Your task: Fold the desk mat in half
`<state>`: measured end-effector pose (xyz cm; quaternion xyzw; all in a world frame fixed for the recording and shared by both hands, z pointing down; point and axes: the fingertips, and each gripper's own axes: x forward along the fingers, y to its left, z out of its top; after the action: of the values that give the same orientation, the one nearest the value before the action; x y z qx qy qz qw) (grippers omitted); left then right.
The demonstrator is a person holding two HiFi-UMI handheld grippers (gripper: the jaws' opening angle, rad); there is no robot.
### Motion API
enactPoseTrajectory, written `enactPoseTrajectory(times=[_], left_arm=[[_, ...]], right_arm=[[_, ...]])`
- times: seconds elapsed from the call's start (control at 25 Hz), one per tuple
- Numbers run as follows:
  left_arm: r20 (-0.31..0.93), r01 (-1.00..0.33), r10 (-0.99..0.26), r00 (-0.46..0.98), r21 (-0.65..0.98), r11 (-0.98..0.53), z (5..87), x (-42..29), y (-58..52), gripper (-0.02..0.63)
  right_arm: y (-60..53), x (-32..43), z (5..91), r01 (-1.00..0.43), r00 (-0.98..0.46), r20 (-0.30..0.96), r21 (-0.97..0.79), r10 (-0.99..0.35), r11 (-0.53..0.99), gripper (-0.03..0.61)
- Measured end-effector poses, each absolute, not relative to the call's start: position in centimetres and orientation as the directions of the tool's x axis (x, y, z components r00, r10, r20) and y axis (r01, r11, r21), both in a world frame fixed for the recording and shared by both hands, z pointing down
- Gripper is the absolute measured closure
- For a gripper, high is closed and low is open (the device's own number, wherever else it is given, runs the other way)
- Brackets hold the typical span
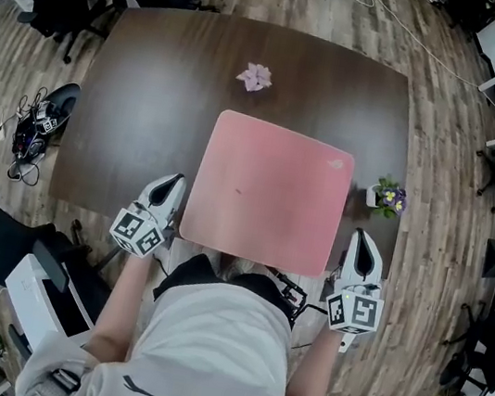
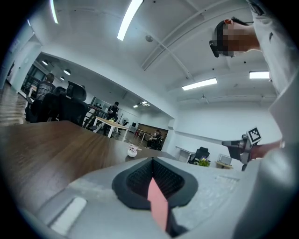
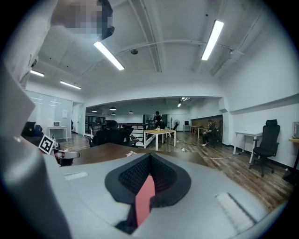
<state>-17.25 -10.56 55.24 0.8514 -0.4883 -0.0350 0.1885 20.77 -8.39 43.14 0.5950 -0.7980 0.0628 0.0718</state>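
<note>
Desk mat (image 1: 267, 191) on table (image 1: 151, 101), flower (image 1: 255, 77) behind it, potted plant (image 1: 386, 197) at its right.

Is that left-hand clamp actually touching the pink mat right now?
Touching. The left gripper view shows the left gripper shut on a pink strip of the desk mat, pinched between its jaws.

1. Head view: bright, even light with soft shadows. The floor (image 1: 437, 187) boards bend toward the rim, most at 3 and 9 o'clock.
2. The table (image 1: 154, 83) carries a faint sheen.
3. Left gripper view: a strip light (image 2: 129, 17) glares white at 11 o'clock, and the corners are black.
4. Right gripper view: a second strip light (image 3: 211, 39) glares at 1 o'clock.
5. The left tongs (image 2: 152, 163) and right tongs (image 3: 149, 158) sit close to the lens and look soft.
</note>
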Motion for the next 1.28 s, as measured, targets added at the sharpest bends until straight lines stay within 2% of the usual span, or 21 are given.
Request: enactPoseTrajectory(times=[0.16,0.36,0.52,0.6,0.72,0.88,1.04,1.28], left_arm=[[0.180,-0.816,-0.829,0.529,0.377,-0.439,57.3,-16.3,-10.7,0.626],[0.339,-0.823,-0.760,0.555,0.356,-0.442,61.5,-14.9,-10.2,0.617],[0.461,-0.845,-0.709,0.534,0.316,-0.431,64.5,-14.2,-10.6,0.518],[0.520,-0.860,-0.684,0.511,0.305,-0.410,66.0,-14.4,-10.7,0.498],[0.607,-0.880,-0.639,0.472,0.275,-0.388,68.2,-14.8,-10.7,0.426],[0.688,-0.901,-0.594,0.416,0.225,-0.371,69.7,-15.2,-10.9,0.377],[0.752,-0.913,-0.534,0.386,0.228,-0.339,70.5,-14.9,-10.9,0.373],[0.791,-0.922,-0.512,0.336,0.164,-0.351,70.8,-14.7,-11.0,0.385]], right_arm=[[-8.7,21.5,44.0,-0.957,-0.289,0.184,-0.028,-0.940,0.288,0.577],[-8.1,22.2,44.8,-0.959,-0.282,0.199,-0.040,-0.939,0.280,0.577],[-7.6,22.4,45.4,-0.960,-0.279,0.211,-0.041,-0.937,0.277,0.577],[-7.2,22.5,45.9,-0.961,-0.275,0.220,-0.043,-0.936,0.272,0.577],[-6.8,22.6,46.3,-0.963,-0.268,0.229,-0.045,-0.936,0.265,0.577],[-6.5,22.7,46.5,-0.964,-0.266,0.236,-0.046,-0.935,0.263,0.577],[-6.4,22.5,46.6,-0.963,-0.271,0.235,-0.051,-0.934,0.267,0.577],[-6.4,21.9,46.7,-0.961,-0.278,0.231,-0.056,-0.932,0.273,0.577]])
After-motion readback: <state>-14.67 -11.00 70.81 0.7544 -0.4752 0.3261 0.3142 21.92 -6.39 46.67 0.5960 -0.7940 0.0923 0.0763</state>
